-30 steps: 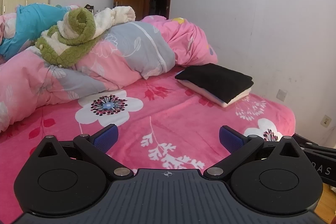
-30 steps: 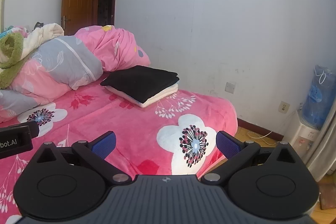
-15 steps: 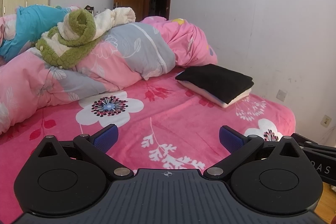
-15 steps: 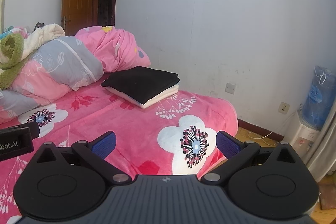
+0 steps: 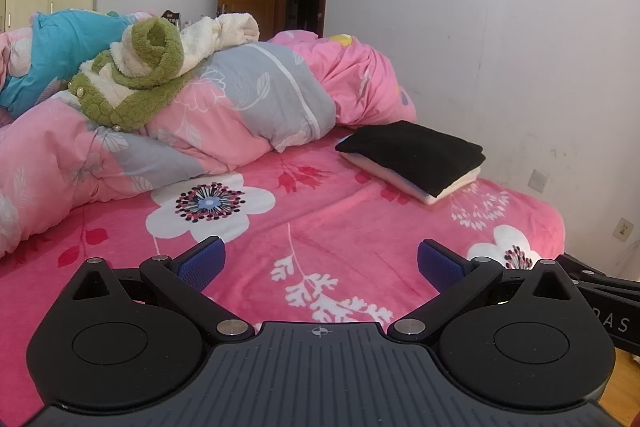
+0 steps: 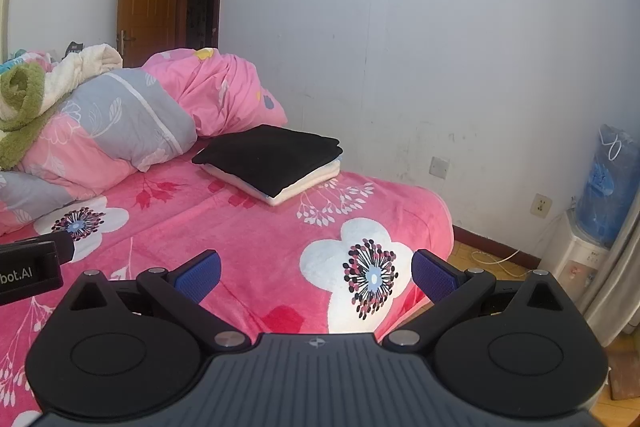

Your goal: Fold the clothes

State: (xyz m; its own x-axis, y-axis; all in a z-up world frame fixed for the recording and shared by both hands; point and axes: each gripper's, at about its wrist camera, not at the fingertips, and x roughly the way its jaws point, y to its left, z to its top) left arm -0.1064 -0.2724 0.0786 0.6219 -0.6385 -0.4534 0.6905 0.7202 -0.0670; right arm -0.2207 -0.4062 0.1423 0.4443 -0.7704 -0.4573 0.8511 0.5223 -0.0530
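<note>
Both wrist views low over bed (image 5: 320,219), facing wall, seemingly side by side, sharing folded stack (image 6: 272,159)

Two grippers (image 5: 320,263) (image 6: 316,273); two folded garments (image 5: 416,151)

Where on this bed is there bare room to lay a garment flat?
The open stretch of the pink floral blanket between both open tongs, left and right, and the folded stack by the wall is free. The bed's left and far side is crowded: the heaped quilt carries a green and cream fleece garment.
</note>
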